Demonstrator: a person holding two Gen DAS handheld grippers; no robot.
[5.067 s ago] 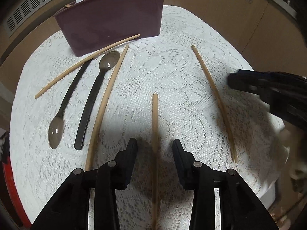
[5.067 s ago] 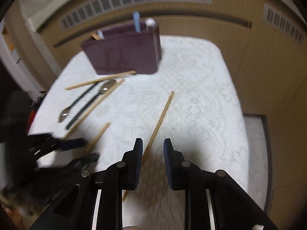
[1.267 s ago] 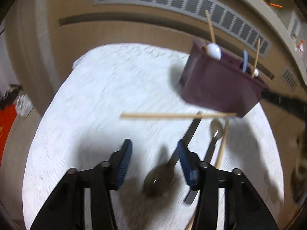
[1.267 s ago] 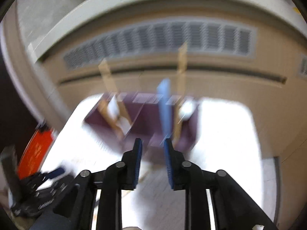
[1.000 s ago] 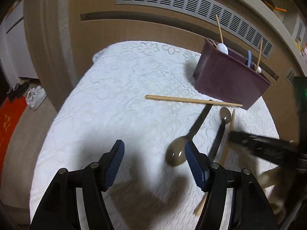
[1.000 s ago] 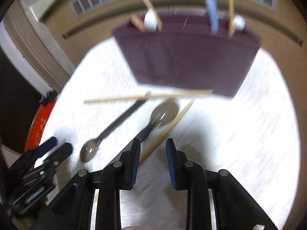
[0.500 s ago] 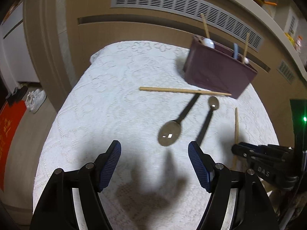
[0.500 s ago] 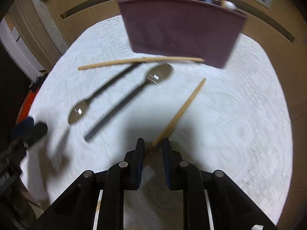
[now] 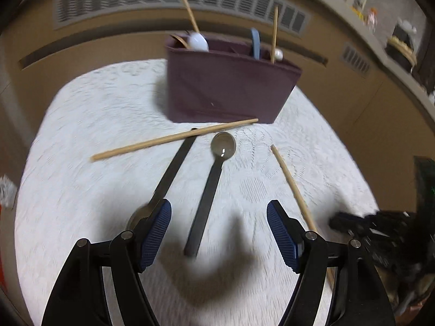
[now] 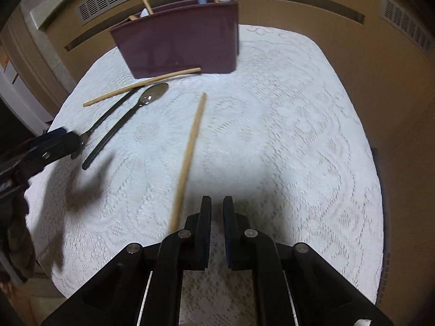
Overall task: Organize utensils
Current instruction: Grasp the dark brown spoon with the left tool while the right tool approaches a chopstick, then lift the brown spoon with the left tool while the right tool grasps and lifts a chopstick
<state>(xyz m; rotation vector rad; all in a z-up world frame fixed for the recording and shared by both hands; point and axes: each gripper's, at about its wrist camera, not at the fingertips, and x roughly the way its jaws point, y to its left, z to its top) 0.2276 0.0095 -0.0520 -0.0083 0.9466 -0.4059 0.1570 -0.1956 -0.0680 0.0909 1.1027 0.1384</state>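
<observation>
Right wrist view: tan chopstick (image 10: 187,160) — straight, slender.

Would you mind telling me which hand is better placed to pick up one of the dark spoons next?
Left. Its tongs stand open, straddling the handle of the middle spoon. The right tongs are shut, empty, beside the loose chopstick, farther from the spoons.
</observation>
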